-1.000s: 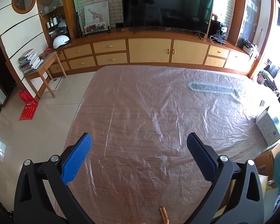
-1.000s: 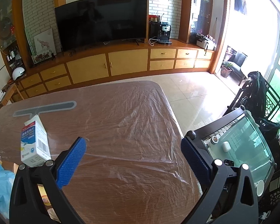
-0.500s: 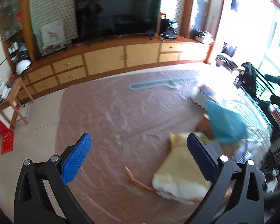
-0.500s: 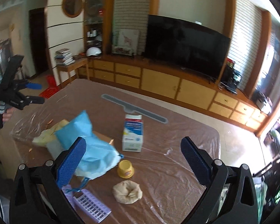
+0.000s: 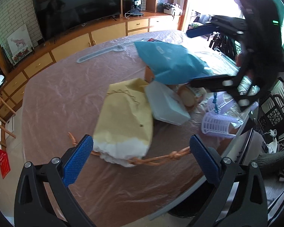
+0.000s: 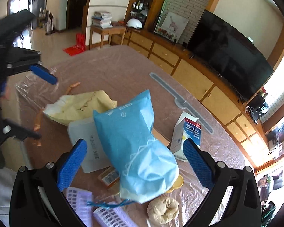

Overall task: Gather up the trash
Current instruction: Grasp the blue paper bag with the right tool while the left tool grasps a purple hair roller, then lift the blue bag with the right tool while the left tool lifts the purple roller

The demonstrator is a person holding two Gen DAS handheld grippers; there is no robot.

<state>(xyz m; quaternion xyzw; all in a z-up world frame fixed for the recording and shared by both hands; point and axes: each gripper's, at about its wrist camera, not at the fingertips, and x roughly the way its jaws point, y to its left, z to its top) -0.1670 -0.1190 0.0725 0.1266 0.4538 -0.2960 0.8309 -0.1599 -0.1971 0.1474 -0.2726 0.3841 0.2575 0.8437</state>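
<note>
Hovering spread, left tool (image 5: pixel 141 156) over yellow bag (image 5: pixel 125 121), right tool (image 6: pixel 134 163) spread, alone showing medicine box (image 6: pixel 187 134)

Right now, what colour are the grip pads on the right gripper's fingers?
Blue, textured pads on black fingers of the right gripper; clearest in the right wrist view.

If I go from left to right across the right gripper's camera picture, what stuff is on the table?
Yellow paper bag → white plastic box → blue bag → medicine carton. Both grippers are open and hold nothing.
</note>
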